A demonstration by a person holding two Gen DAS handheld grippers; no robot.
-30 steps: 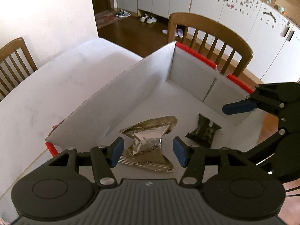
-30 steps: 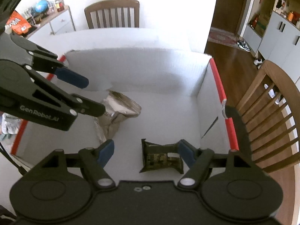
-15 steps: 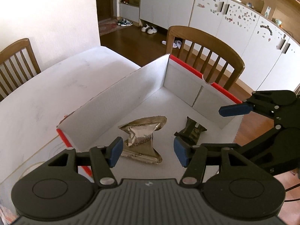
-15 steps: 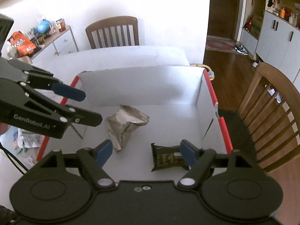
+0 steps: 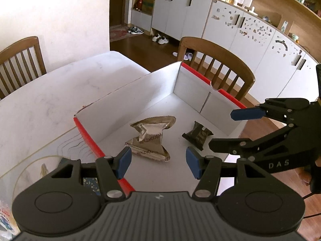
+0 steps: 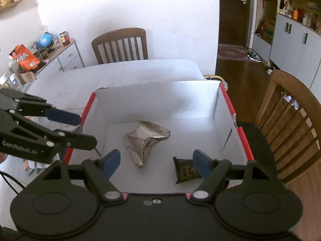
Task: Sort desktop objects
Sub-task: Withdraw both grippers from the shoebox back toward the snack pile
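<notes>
A white cardboard box with red rims (image 5: 88,138) (image 6: 226,98) stands on the table. Inside lie a crumpled silver-gold snack packet (image 5: 150,138) (image 6: 146,140) and a small dark packet (image 5: 197,135) (image 6: 185,170). My left gripper (image 5: 158,162) is open and empty, held above the box's near edge. My right gripper (image 6: 156,163) is open and empty, above the box's other side, with the dark packet just beyond its right finger. Each gripper shows in the other's view, the right one in the left wrist view (image 5: 232,130) and the left one in the right wrist view (image 6: 84,130).
The white table (image 5: 50,92) stretches to the left of the box. Wooden chairs (image 5: 216,64) (image 6: 120,44) (image 6: 291,120) stand around it. A clear round object (image 5: 34,172) and printed packets lie on the table by the left gripper. A drawer unit with clutter (image 6: 40,54) stands far left.
Both grippers have risen and drawn back from the box, open and empty throughout. The two packets stay where they lay inside it.
</notes>
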